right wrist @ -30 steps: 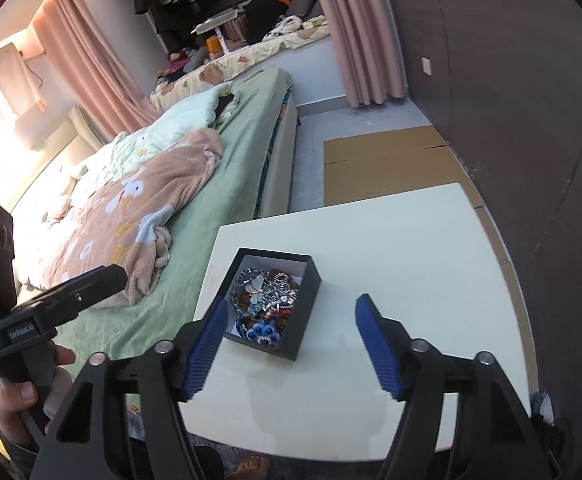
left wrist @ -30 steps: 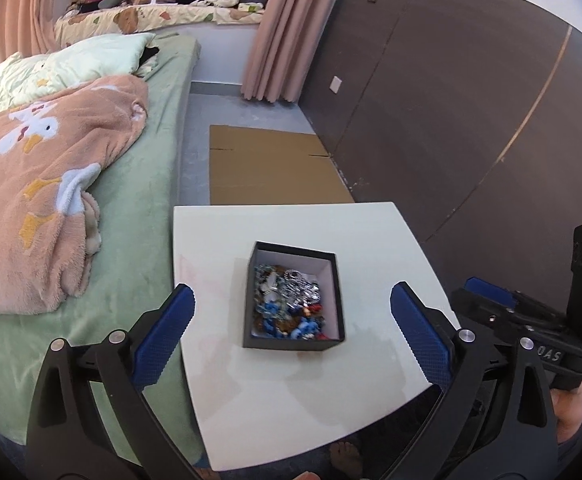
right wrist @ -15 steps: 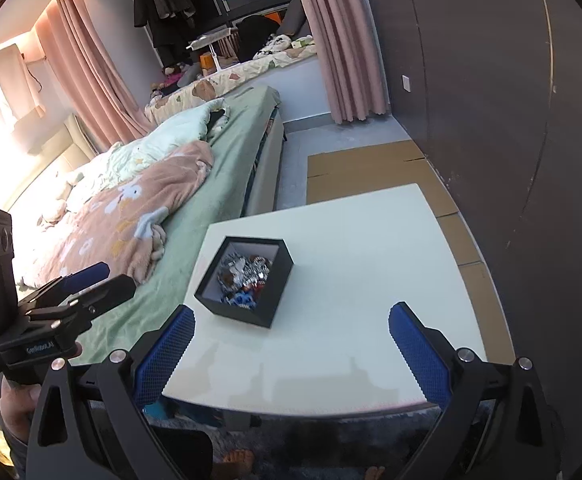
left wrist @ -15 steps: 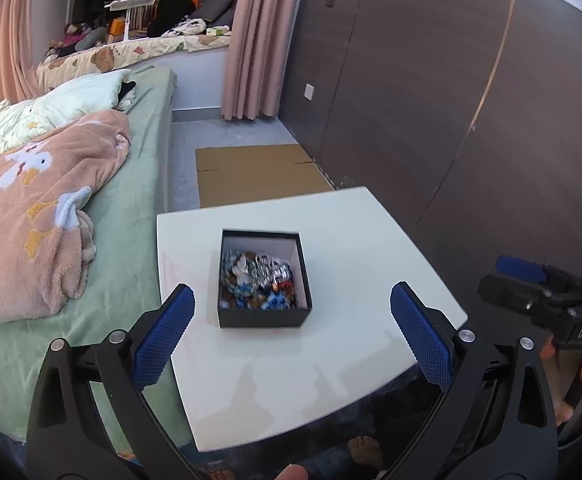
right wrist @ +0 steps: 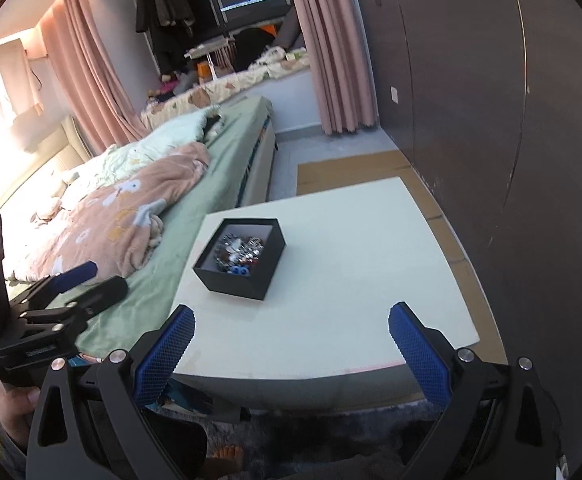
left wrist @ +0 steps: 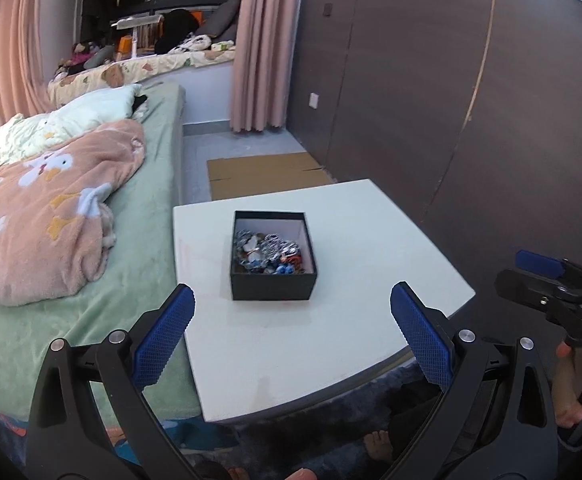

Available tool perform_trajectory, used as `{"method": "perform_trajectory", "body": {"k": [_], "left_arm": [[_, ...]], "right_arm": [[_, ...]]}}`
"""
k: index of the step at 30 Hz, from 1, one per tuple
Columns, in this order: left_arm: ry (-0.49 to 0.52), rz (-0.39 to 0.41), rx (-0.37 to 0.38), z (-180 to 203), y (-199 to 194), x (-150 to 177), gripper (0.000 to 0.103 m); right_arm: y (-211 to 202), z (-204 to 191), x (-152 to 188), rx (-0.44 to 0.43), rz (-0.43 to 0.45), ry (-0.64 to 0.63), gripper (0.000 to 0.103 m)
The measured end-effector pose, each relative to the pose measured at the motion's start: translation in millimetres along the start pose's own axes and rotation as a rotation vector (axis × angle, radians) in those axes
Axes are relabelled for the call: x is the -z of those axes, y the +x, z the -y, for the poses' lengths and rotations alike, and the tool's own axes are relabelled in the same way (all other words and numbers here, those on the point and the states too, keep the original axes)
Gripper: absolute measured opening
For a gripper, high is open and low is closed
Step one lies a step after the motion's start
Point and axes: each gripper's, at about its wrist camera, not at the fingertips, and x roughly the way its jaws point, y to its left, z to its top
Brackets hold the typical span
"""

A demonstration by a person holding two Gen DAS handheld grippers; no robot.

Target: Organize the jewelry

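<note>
A black open box (left wrist: pixel 273 280) with a white lining stands on a white square table (left wrist: pixel 331 340). It holds a heap of silver, blue and red jewelry (left wrist: pixel 269 252). My left gripper (left wrist: pixel 291 328) is open and empty, held back near the table's front edge, short of the box. My right gripper (right wrist: pixel 289 340) is open and empty, also back at the front edge; the box (right wrist: pixel 243 280) lies ahead and left of it, with the jewelry (right wrist: pixel 239 252) inside. Each gripper shows at the edge of the other's view.
A bed with a green sheet (left wrist: pixel 147 216) and a pink blanket (left wrist: pixel 43 216) stands against the table's left side. A dark wood-panelled wall (left wrist: pixel 471 120) runs along the right. Flat cardboard (left wrist: pixel 263 172) lies on the floor beyond the table. Bare feet (left wrist: pixel 379 444) show below.
Both grippers have pulled back and up from the table, so the box looks smaller and farther. The right gripper's jaws opened wider. The box has not moved.
</note>
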Motion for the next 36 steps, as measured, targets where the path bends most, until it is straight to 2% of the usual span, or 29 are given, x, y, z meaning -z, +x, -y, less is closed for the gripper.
{"method": "perform_trajectory", "body": {"k": [4,7,14,23,36], "left_arm": [[0.006,0.028,-0.025,-1,-8,2,0.098],[0.021,0.021,-0.061,1,-8,4,0.098],[-0.001,0.039,-0.034,-1,-15,5,0.098],[-0.031,0.038,-0.034,-7,-16,6,0.098],[-0.017,0.063,-0.036,-4,-20,5,0.098]], "right_arm": [[2,-9,6,0.008,-0.003,0.001,0.095],[-2,-15,8,0.046,0.016,-0.031,0.095],[-11,-10,12,0.065,0.024,-0.03,0.095],[-16,-4,15,0.067,0.028,-0.016,0.095],[-17,-3,13,0.07,0.023,-0.016,0.095]]}}
